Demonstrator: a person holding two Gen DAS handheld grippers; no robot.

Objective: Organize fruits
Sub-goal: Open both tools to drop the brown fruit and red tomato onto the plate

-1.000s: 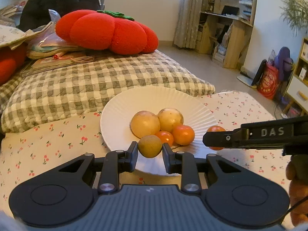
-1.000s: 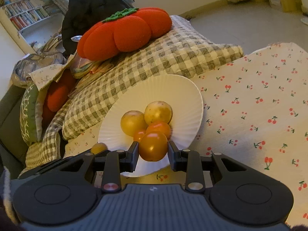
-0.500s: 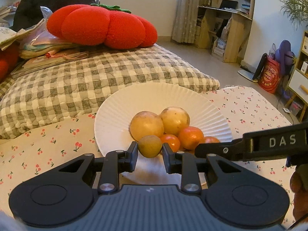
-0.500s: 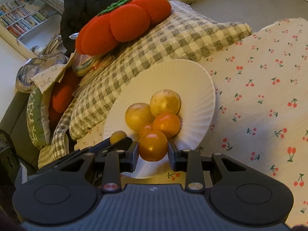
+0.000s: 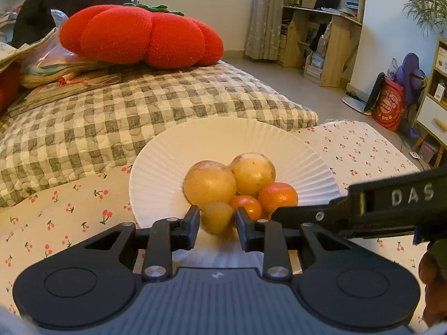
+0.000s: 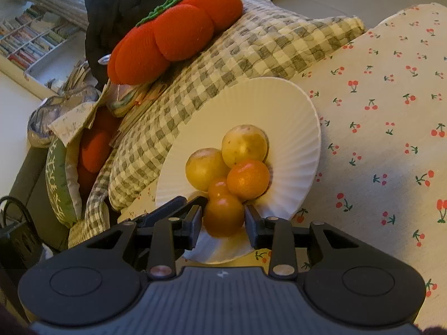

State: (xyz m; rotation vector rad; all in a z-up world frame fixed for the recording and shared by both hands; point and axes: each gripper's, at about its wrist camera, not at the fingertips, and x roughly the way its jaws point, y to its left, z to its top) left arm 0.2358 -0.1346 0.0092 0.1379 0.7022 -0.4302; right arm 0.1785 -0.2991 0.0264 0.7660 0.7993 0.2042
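Soft bedding tilts your white plate (image 5: 173,162). Both grippers' fingers are opening around a yellow fruit (image 5: 217,217) and an orange fruit (image 6: 223,215); they may roll off.

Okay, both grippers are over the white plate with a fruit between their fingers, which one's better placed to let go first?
Probably the left. Its small yellow-green fruit already sits low on the white plate, with gaps beside both fingers as the left gripper opens. The right gripper, opening too, has its orange fruit nearer the plate's rim.

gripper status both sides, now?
Left tool: jaws opening, small yellow-green fruit between them, gaps on both sides.
Right tool: jaws opening, orange tomato between them over the plate.
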